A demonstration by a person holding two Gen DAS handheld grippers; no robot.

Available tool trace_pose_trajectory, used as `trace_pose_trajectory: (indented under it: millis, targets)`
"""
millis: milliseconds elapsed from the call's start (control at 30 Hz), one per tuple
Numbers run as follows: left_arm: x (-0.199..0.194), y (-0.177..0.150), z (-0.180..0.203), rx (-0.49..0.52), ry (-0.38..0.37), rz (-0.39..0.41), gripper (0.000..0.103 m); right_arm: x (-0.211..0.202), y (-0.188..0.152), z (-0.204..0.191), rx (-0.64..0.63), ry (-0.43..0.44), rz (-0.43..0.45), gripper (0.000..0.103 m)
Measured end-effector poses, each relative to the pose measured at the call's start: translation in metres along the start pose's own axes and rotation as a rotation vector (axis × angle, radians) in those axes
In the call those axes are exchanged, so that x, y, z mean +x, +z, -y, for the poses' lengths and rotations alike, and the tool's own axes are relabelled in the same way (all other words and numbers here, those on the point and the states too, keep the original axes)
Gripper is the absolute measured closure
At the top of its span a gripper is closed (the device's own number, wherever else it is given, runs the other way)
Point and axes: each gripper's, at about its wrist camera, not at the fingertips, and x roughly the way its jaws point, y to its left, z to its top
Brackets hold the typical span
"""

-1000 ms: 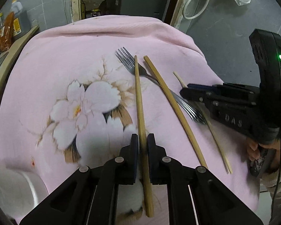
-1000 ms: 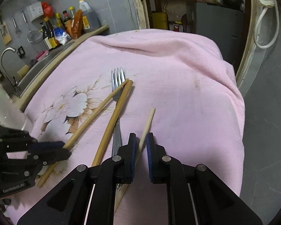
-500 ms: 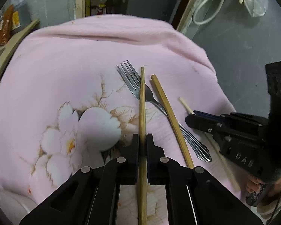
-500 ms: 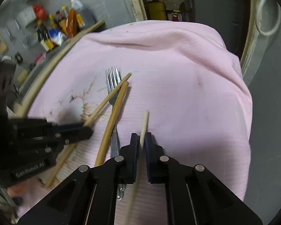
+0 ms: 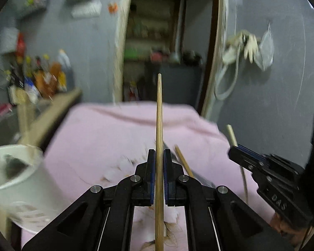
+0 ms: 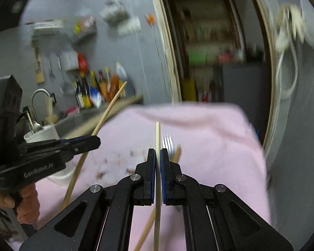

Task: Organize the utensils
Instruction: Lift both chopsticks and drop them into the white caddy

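**Step in hand: carrying two chopsticks to the white cup.** Landmark: the white cup (image 5: pixel 16 177), standing at the left edge of the counter's pink cloth (image 5: pixel 115 133), with what look like utensils already in it.

- **Left tongs** (image 5: pixel 159 173): clamped on the darker chopstick (image 5: pixel 159 115), which runs straight out between the pads, its tip pointing away from you and clear of the cloth. This stick hangs just right of the cup.
- **Right tongs** (image 6: pixel 158 173): clamped on the pale chopstick (image 6: pixel 157 138), gripped close to its far end with the long part trailing back under the tongs. It is well right of the cup, beyond the left tongs.
- **Left on the cloth**: a fork (image 6: pixel 168 144) and one more chopstick (image 6: pixel 176 152), lying together right of the cup.

**Doing it well, as I judge it:** Deliver the left stick first, since it is nearer the cup. Tilt it steeply over the mouth before you release, so it drops in rather than bridging the rim. Keep your right tongs back meanwhile; its trailing end could sweep the fork. Hold both grips firm, as the blur shows quick motion.
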Motion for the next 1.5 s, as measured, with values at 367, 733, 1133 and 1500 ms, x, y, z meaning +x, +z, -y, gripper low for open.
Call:
trace_pose_trajectory:
  millis: [367, 733, 1133, 1500]
  targets:
    - [-0.092, 0.015, -0.020, -0.035, 0.145, 0.404, 0.098, -0.058, 0.029, -0.071, -0.187, -0.057, 0.449, 0.100]
    - [-0.159, 0.037, -0.101, -0.164, 0.266, 0.583, 0.098, -0.054, 0.080, -0.114, -0.112, 0.152, 0.637, 0.100]
    - [-0.191, 0.020, -0.210, -0.442, 0.396, 0.698, 0.098, 0.005, 0.108, -0.150, 0.089, 0.427, 0.658, 0.100]
    - [-0.161, 0.001, -0.226, -0.461, 0.514, 0.694, 0.098, 0.050, 0.101, -0.162, 0.077, 0.409, 0.612, 0.100]
